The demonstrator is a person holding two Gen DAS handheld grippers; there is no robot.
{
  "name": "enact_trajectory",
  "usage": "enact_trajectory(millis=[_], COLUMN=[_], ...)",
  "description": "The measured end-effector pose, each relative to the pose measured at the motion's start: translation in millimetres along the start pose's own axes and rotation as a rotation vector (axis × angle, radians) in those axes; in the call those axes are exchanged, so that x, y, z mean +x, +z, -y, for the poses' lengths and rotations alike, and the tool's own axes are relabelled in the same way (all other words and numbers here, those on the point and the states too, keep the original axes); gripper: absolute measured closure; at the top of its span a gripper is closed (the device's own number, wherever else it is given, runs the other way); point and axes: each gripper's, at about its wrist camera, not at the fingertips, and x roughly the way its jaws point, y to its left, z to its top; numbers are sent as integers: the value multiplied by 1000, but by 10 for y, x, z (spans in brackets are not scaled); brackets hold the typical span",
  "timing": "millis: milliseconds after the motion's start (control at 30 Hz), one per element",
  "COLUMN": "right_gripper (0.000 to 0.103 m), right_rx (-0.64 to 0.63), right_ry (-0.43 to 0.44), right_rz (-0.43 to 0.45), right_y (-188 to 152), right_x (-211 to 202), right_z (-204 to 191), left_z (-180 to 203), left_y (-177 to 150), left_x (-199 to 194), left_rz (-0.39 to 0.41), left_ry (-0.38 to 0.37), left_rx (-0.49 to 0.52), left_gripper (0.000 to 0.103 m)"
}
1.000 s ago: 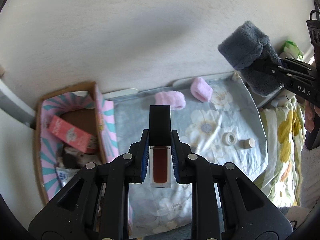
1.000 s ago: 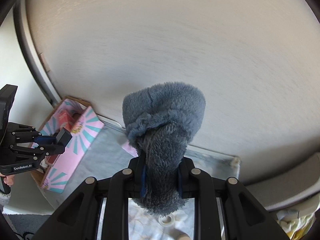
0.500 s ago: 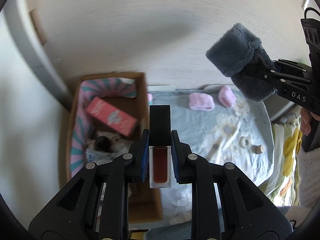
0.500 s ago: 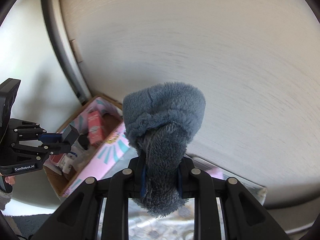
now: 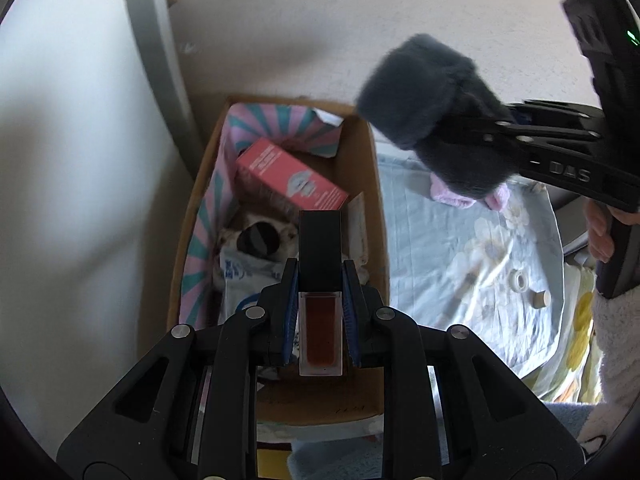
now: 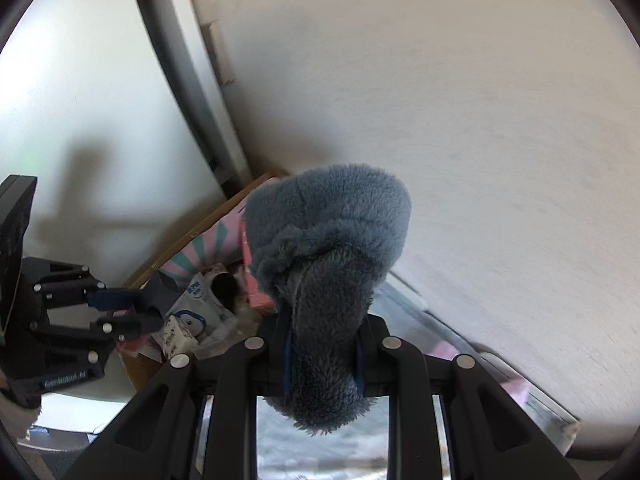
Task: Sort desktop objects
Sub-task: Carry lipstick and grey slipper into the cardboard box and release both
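Observation:
My left gripper (image 5: 320, 276) is shut on a lip gloss tube (image 5: 320, 328) with a black cap and dark red fill, held above the near part of the cardboard box (image 5: 374, 184). My right gripper (image 6: 322, 344) is shut on a fluffy grey sock (image 6: 328, 248), held in the air by the box's right rim; the sock also shows in the left wrist view (image 5: 432, 120). The left gripper appears in the right wrist view (image 6: 132, 312) over the box (image 6: 208, 224).
The box holds a pink carton (image 5: 288, 176), a black-lidded jar (image 5: 258, 240) and a white-blue packet (image 5: 240, 280). On the floral cloth (image 5: 460, 248) lie pink socks (image 5: 452, 196), a tape roll (image 5: 520, 280) and a small beige cap (image 5: 540, 299). A wall stands behind.
Both grippers have swung left toward the box. The lip gloss has gone from over the cloth to over the box, and the grey sock has come to the box's right rim.

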Motion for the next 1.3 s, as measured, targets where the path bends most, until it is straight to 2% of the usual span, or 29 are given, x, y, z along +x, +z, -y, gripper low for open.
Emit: enact_trajectory(millis=[233, 400, 500, 567, 633, 667, 733, 767, 800, 867, 1067, 1300], right_gripper=[82, 81, 72, 43, 36, 35, 33, 32, 31, 31, 30, 30], right_rx=[-47, -71, -75, -92, -99, -86, -47, -27, -16, 0, 48, 78], right_ry=[5, 29, 94, 61, -9, -24, -15, -8, -8, -27, -45, -68], right_rz=[-55, -68, -98, -106, -60, -31, -5, 1, 4, 13, 21, 30], right_y=[316, 429, 468, 474, 458, 441, 396, 363, 332, 245, 163, -102], right_x=[445, 562, 675, 739, 686, 627, 528, 480, 435, 344, 239, -174], right_z=[-189, -285, -328, -359, -353, -326, -248, -198, -177, -88, 237, 318], left_z=[-67, -89, -42, 10, 68, 102, 131, 134, 140, 148, 126, 167], left_y=[-65, -49, -33, -28, -52, -76, -111, -119, -131, -143, -121, -103], left_x=[78, 87, 86, 133, 147, 139, 146, 151, 141, 119, 118, -52], left_rz=[-6, -4, 3, -22, -33, -21, -22, -24, -15, 15, 11, 20], left_ry=[-13, -17, -14, 1, 41, 60, 69, 63, 61, 46, 47, 54], left_rx=[-50, -63, -47, -31, -4, 18, 28, 27, 25, 18, -9, 9], left_gripper=[85, 85, 84, 83, 82, 78, 56, 17, 2, 0, 0, 0])
